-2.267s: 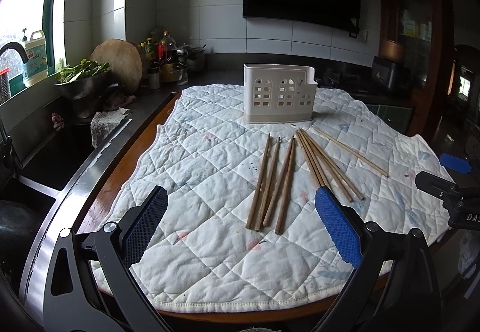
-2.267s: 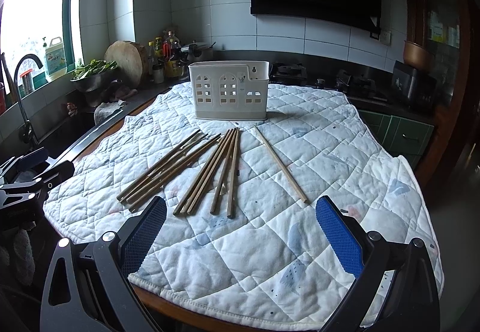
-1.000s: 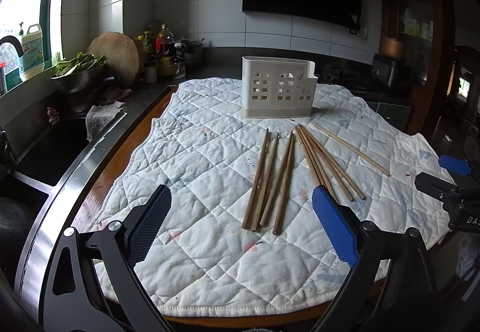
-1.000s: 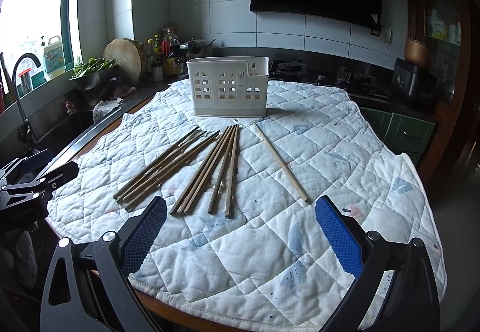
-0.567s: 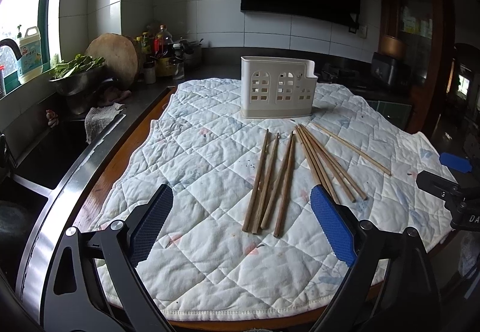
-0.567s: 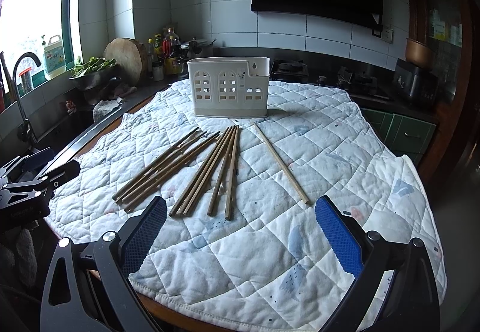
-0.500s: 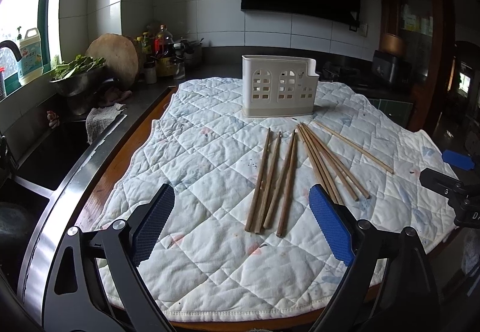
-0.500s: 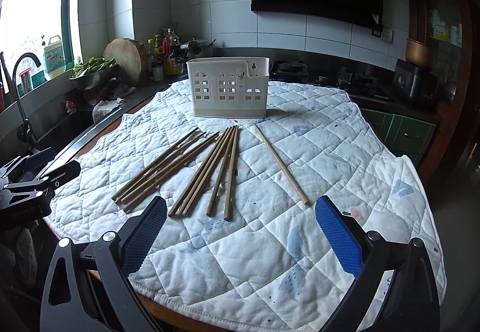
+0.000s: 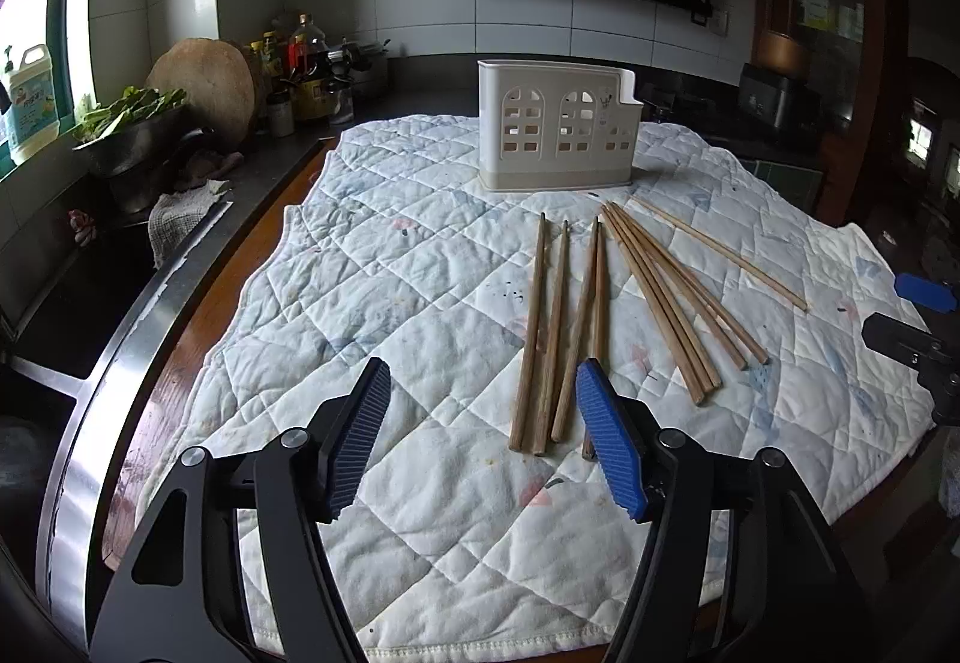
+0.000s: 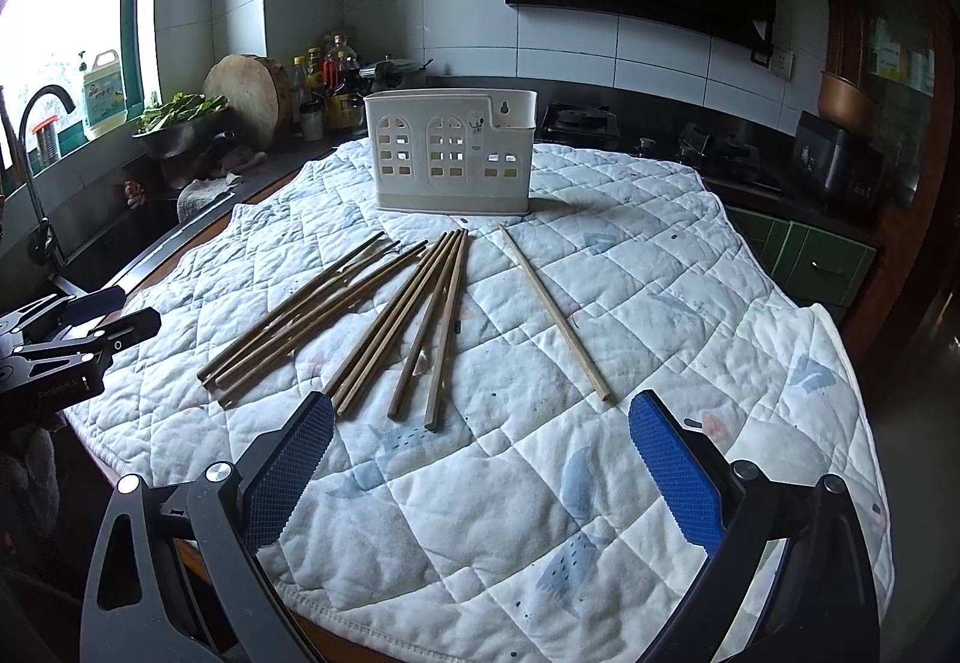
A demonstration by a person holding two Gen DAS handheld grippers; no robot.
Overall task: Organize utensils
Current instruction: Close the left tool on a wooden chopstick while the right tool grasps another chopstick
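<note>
Wooden chopsticks (image 9: 576, 327) are seen lying loose in fanned groups on a quilted cloth (image 9: 420, 279) spread over the counter (image 9: 180, 363), just in front of a white slotted utensil holder (image 9: 558, 135) standing upright. The left hand-held gripper (image 9: 486, 441) is shown closing above the chopsticks' near ends with nothing pinched, while the right hand-held gripper (image 10: 480, 471) is held spread wide over bare cloth.

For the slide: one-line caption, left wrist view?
Left hand-held gripper closing, empty, near chopsticks before the holder.
</note>
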